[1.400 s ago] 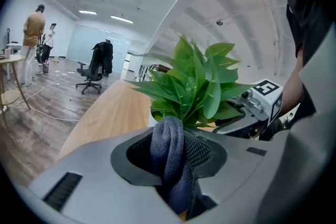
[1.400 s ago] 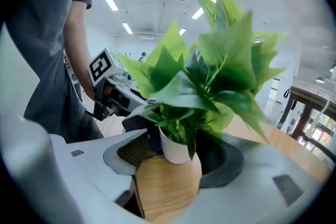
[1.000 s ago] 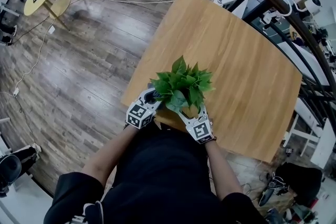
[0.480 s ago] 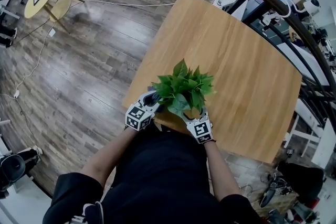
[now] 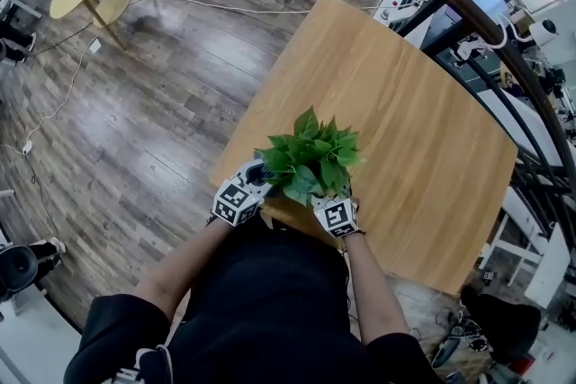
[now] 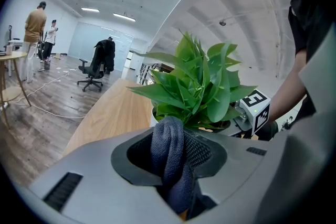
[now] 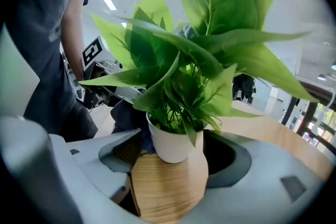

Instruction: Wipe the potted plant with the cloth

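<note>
From the head view, a potted plant (image 5: 312, 159) stands at the near edge of a wooden table (image 5: 423, 130), with the left gripper (image 5: 256, 170) and the right gripper (image 5: 327, 199) close on either side. In the left gripper view, the jaws pinch a dark grey cloth (image 6: 170, 157), with the leaves just beyond. In the right gripper view, the jaws are spread wide, with the plant's white pot (image 7: 170, 143) on the tabletop between them.

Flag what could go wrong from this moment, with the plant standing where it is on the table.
1. The potted plant stands close to the near edge of the table. A push from the cloth clamped in the left gripper could slide or tip it off.
2. The right gripper has its jaws apart on either side of the white pot, with no clear grip, so it may not steady the pot.
</note>
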`<state>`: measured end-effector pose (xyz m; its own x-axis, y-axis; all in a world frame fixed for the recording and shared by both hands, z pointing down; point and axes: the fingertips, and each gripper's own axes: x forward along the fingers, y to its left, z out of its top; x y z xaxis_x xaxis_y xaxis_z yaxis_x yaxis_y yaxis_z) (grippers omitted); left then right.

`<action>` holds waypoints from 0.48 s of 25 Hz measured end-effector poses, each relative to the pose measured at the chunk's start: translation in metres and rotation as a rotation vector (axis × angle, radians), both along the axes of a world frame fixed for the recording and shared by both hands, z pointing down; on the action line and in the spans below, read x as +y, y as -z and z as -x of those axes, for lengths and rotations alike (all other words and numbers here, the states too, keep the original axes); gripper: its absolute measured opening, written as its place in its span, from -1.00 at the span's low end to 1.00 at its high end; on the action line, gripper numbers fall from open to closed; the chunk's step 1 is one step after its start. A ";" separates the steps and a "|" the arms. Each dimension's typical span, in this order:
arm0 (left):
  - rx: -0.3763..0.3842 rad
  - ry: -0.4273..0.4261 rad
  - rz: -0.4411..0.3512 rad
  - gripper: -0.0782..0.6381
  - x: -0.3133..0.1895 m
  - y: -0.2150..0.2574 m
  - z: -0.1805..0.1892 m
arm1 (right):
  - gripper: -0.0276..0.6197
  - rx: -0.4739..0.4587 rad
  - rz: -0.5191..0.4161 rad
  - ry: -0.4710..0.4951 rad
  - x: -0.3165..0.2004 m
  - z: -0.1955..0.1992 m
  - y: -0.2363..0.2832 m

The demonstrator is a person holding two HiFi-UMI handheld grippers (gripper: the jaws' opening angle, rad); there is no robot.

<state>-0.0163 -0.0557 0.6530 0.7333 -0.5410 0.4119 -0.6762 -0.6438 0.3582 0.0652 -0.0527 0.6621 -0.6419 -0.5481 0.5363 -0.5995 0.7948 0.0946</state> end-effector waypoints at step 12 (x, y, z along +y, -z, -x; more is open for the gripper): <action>0.038 -0.053 0.019 -0.41 0.023 0.004 -0.017 | 0.12 -0.032 0.033 -0.049 -0.008 0.006 -0.003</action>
<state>0.0008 -0.0323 0.6495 0.7761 -0.4932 0.3930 -0.6269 -0.6710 0.3959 0.0592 -0.0611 0.6655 -0.6316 -0.5617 0.5344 -0.6401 0.7667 0.0493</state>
